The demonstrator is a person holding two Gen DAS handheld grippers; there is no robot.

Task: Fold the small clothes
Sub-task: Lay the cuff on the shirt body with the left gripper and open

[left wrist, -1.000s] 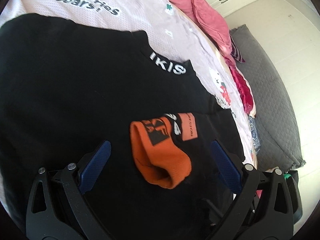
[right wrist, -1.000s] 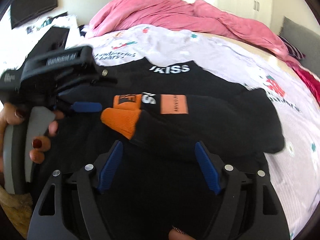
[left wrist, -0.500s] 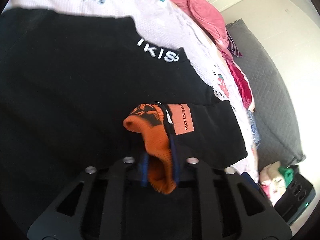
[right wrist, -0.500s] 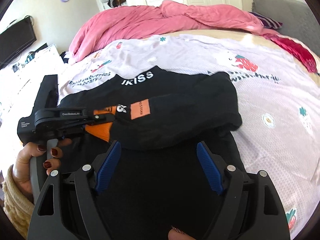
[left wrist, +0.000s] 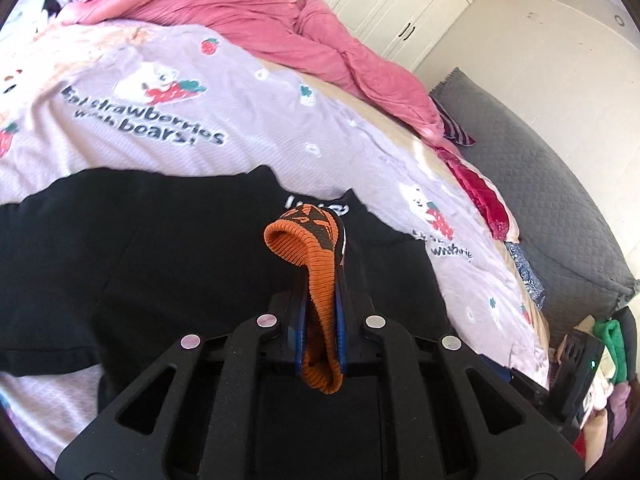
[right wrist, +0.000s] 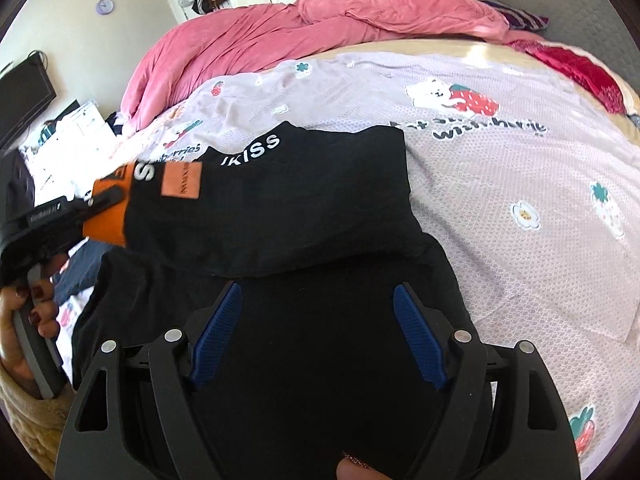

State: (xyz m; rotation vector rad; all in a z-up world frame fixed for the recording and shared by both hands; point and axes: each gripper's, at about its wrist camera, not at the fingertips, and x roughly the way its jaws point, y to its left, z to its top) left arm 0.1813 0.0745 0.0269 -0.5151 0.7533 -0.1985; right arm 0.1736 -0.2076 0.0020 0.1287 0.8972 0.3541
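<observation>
- The bed (right wrist: 500, 168) carried everything; its cover was a pale lilac sheet (left wrist: 248, 120) printed with bears, strawberries and dark lettering.
- A black sweater (right wrist: 304, 208) lay spread on the sheet at the near side, its collar lettered in white.
- A pink duvet (right wrist: 320, 28) lay bunched across the far end of the bed.
- A red cloth (right wrist: 576, 68) lay at the bed's far right edge, near a grey quilted cushion (left wrist: 552, 208) beside the mattress.
</observation>
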